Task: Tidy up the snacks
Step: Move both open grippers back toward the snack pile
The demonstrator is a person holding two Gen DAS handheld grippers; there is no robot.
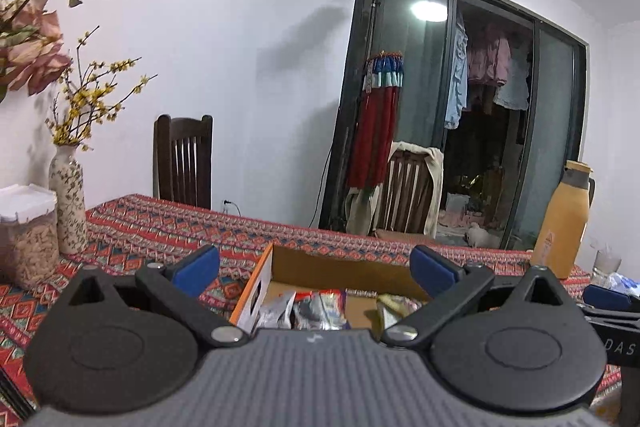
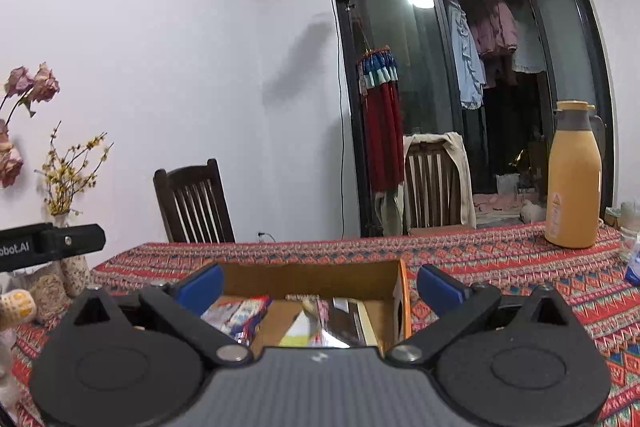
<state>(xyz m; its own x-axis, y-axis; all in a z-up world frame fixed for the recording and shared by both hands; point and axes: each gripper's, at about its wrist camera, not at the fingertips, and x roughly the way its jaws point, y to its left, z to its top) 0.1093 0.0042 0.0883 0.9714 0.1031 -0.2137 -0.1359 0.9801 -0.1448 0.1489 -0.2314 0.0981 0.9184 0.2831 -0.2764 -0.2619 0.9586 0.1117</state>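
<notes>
An open cardboard box (image 1: 340,269) with an orange side stands on the patterned tablecloth; it also shows in the right wrist view (image 2: 312,277). Inside lie several snack packets (image 1: 316,311), silver, red and yellow, also seen in the right wrist view (image 2: 248,315). My left gripper (image 1: 316,269) is open and empty, its blue pads spread either side of the box. My right gripper (image 2: 320,283) is open and empty, hovering over the same box. The right gripper's blue tip (image 1: 606,297) shows at the left view's right edge.
A tall orange flask (image 2: 574,179) stands at the right. A flowered vase (image 1: 68,199) and a clear jar of snacks (image 1: 28,231) stand at the left. Two wooden chairs (image 2: 194,203) stand behind the table (image 2: 500,251). A glass (image 1: 606,261) sits by the flask.
</notes>
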